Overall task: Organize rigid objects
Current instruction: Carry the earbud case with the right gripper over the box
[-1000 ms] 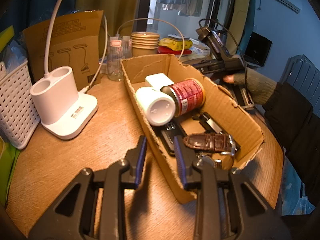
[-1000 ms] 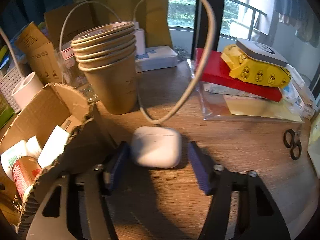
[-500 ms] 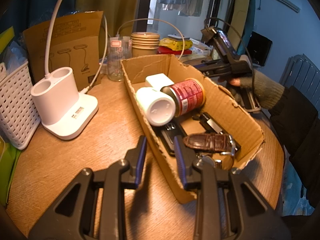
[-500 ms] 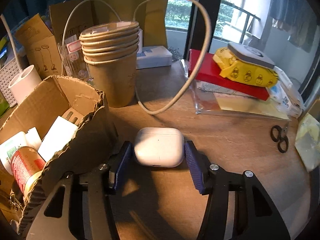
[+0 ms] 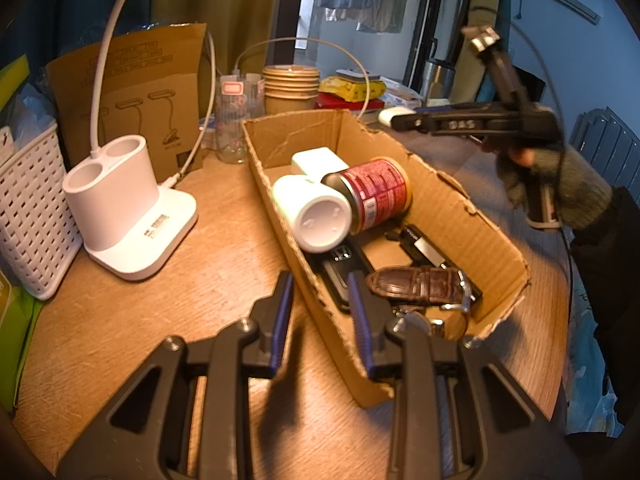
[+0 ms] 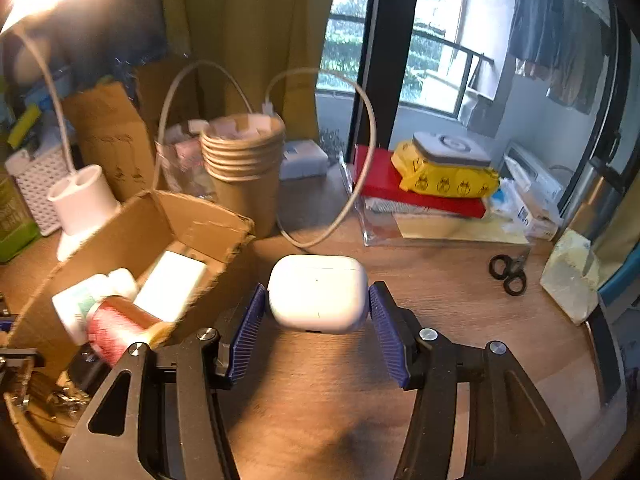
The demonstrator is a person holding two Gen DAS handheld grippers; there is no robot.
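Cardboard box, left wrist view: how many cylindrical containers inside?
2: white bottle and red-labelled can, lying side by side mid-box, touching. More could be hidden beneath them.

A lived-in room of a home, with a cluttered wooden table [image 6: 320, 400] used as a desk. Clothes [image 5: 360, 4] hang drying far ahead of the left claw [image 5: 320, 312], by a curtain [image 6: 256, 40] and a window [image 6: 420, 60] looking onto greenery. Just ahead of that claw sits a cardboard box [image 5: 460, 216] of household odds and ends; off to its left stand a white desk-lamp base [image 5: 120, 200] and a plastic basket [image 5: 28, 208].
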